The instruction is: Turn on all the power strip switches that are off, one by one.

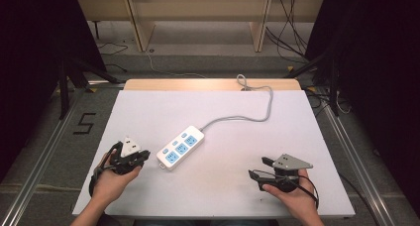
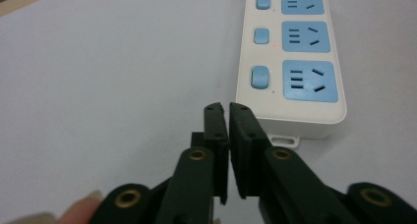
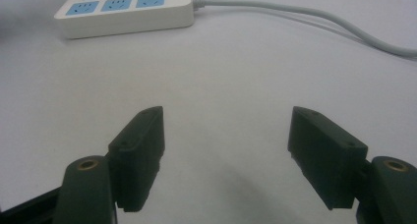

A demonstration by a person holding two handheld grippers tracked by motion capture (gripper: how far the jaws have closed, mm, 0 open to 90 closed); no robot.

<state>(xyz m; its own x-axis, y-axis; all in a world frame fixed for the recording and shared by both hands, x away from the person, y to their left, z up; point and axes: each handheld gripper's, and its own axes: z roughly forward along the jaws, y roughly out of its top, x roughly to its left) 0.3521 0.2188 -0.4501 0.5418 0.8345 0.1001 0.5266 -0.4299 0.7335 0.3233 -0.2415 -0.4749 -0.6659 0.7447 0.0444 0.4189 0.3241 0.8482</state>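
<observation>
Power strip (image 1: 181,149) is lying diagonally mid-table with its 3 sockets, near end sitting just ahead and right of the left gripper (image 2: 227,108), whose fingers are pressing together on nothing, while the right gripper (image 3: 226,135) is holding spread, well apart.

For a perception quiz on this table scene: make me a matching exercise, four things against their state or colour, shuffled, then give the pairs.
Things:
1. left gripper
2. right gripper
3. power strip
4. power strip cable

States:
A. grey, runs off the table's far edge
B. jaws wide apart, nothing between them
C. white with three blue sockets
D. jaws shut, empty

Pairs: 1-D, 2-B, 3-C, 4-A
</observation>
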